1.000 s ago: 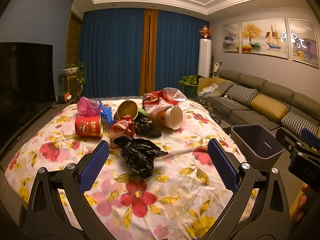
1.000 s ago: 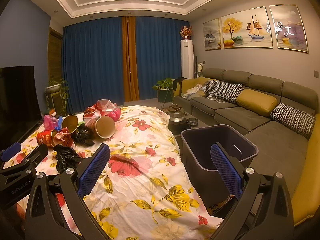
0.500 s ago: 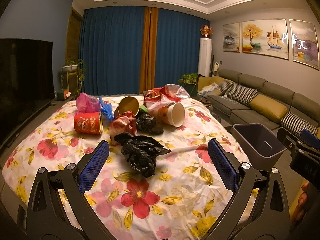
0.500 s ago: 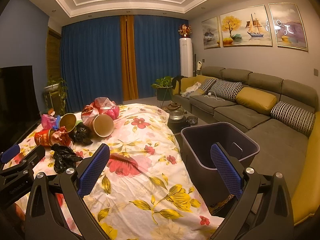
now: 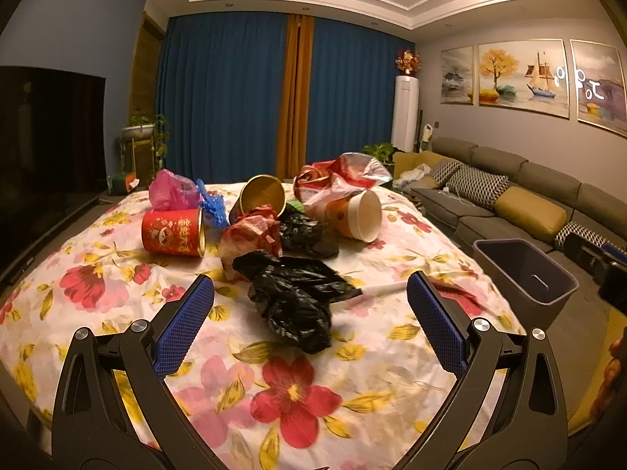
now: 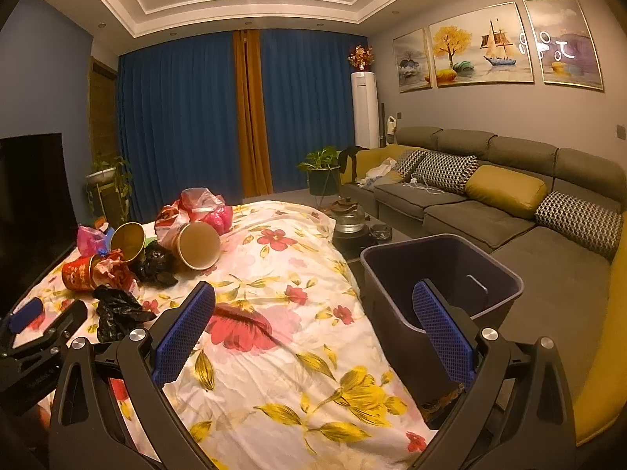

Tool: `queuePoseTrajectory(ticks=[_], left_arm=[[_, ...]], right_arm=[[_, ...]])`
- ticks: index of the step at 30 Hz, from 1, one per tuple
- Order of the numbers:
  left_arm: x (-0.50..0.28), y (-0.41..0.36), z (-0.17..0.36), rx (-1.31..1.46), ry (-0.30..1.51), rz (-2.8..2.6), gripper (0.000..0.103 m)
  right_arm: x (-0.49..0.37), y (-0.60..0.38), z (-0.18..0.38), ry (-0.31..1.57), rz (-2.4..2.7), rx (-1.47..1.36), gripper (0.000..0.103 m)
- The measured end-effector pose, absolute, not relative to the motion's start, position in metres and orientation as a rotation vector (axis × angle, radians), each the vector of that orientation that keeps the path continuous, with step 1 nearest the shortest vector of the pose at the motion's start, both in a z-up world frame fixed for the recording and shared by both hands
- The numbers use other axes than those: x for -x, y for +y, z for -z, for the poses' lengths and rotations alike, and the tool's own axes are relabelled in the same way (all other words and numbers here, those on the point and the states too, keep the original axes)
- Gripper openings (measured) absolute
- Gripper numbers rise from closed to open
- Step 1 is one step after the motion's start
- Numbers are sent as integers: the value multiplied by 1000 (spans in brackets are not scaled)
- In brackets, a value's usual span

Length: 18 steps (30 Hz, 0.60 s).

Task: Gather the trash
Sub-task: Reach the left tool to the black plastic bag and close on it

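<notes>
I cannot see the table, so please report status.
Left gripper open, over black bag. Right gripper open, empty. Bin beside table. Nothing in the way.

The left camera looks low across the flowery table (image 5: 294,391) at the trash pile (image 5: 274,235) close by. The right camera sits further right, near the bin (image 6: 443,274). Both see table, pile, bin, sofa (image 6: 509,196).

The left gripper (image 5: 309,293) hovers, jaws wide apart, over a crumpled black bag (image 5: 294,297) on the floral cloth (image 5: 98,293).
</notes>
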<state>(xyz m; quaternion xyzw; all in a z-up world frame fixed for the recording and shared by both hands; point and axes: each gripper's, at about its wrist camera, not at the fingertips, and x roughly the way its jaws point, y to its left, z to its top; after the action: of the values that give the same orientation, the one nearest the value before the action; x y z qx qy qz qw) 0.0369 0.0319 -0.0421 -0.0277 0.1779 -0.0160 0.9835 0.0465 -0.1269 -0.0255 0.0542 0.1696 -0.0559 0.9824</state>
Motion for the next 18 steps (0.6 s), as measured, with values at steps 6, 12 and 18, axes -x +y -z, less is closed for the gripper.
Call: queuePoseTrajectory(ticks=[6, 12, 18], left_arm=[[-58, 48, 52, 77, 364, 17, 97], [-84, 51, 62, 69, 402, 13, 97], [-108, 50, 78, 53, 482, 2, 87]], right_arm=[[-63, -118, 34, 357, 82, -94, 98], [-77, -108, 40, 365, 58, -82, 98], [-93, -95, 45, 366, 31, -64, 98]])
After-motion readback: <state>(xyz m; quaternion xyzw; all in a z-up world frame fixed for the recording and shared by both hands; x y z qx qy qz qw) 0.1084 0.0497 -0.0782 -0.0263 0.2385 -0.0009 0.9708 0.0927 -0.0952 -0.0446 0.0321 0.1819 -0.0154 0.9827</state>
